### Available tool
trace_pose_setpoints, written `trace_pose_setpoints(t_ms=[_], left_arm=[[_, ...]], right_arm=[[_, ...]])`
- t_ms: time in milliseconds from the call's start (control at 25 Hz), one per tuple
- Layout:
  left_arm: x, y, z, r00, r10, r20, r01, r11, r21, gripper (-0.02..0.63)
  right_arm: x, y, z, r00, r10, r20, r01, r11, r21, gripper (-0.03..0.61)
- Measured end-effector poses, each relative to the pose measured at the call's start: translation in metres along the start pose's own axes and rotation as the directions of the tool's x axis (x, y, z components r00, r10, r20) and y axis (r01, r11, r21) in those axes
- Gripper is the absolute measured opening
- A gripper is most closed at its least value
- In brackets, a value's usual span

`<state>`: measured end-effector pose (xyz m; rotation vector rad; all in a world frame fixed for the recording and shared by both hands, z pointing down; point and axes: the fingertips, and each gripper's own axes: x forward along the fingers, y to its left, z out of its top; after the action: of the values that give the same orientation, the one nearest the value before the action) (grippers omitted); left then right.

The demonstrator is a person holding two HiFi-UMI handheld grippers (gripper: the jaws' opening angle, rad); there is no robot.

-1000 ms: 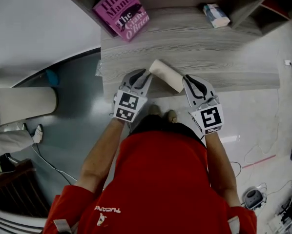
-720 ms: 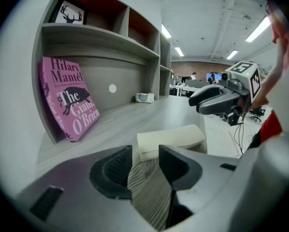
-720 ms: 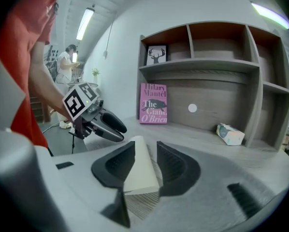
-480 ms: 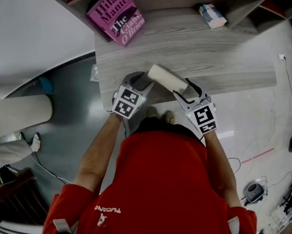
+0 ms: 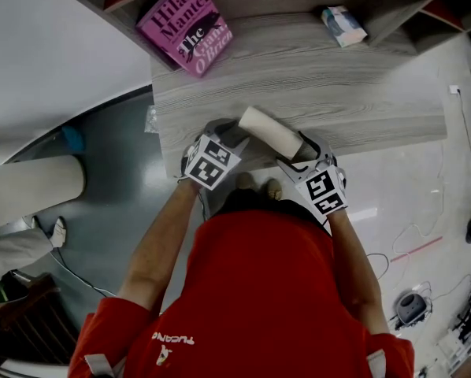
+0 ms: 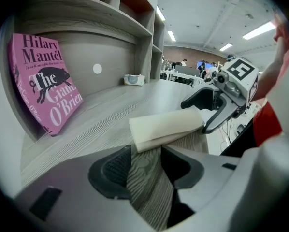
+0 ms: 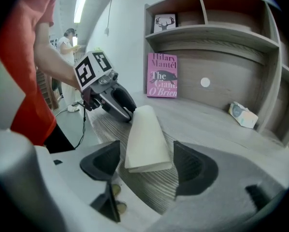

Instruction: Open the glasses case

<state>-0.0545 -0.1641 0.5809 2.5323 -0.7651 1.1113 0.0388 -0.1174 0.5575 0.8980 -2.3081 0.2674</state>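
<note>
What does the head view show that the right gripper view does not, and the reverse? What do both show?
Only the head view: a beige cylinder at the left, and a round grey device on the floor at the lower right. Only the right gripper view: a framed deer picture on the upper shelf and a person standing far behind. Both: the closed cream glasses case on the desk, the pink book and a small pack.

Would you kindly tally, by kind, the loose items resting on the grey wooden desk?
Pink rectangular book: 1
Cream oblong glasses case: 1
Small pale blue-and-white packet: 1
Total: 3
</note>
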Motion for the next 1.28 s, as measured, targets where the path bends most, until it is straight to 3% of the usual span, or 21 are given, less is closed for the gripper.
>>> trace_pose_setpoints(t_ms=[280,480,640,880,1120,1280], left_arm=[[0.002,-0.001,0.003,1.0,-0.012,-0.016,0.012,1.0,0.001,0.166],[0.003,-0.002,0.005,1.0,-0.016,-0.01,0.016,1.0,0.014,0.153],[0.002,-0.003,0.005,1.0,-0.014,-0.019,0.014,1.0,0.015,0.15],[0.002,-0.004,0.006,1.0,-0.011,-0.024,0.011,1.0,0.016,0.147],[0.002,-0.005,0.006,1.0,-0.008,-0.026,0.008,1.0,0.012,0.146],[0.003,-0.004,0.005,1.0,-0.005,-0.025,0.005,1.0,0.009,0.147]], right_arm=[[0.003,-0.006,-0.006,0.999,-0.029,-0.04,0.027,0.999,-0.036,0.316],[0.004,-0.006,-0.006,0.999,0.002,-0.037,-0.003,1.0,-0.024,0.314],[0.002,-0.009,-0.004,0.998,0.068,0.01,-0.069,0.995,0.069,0.313],[-0.01,-0.023,0.008,0.987,0.127,0.099,-0.147,0.963,0.225,0.29],[-0.025,-0.033,0.029,0.982,0.112,0.152,-0.142,0.969,0.201,0.146],[-0.027,-0.049,0.038,0.984,0.048,0.173,-0.081,0.979,0.188,0.042]])
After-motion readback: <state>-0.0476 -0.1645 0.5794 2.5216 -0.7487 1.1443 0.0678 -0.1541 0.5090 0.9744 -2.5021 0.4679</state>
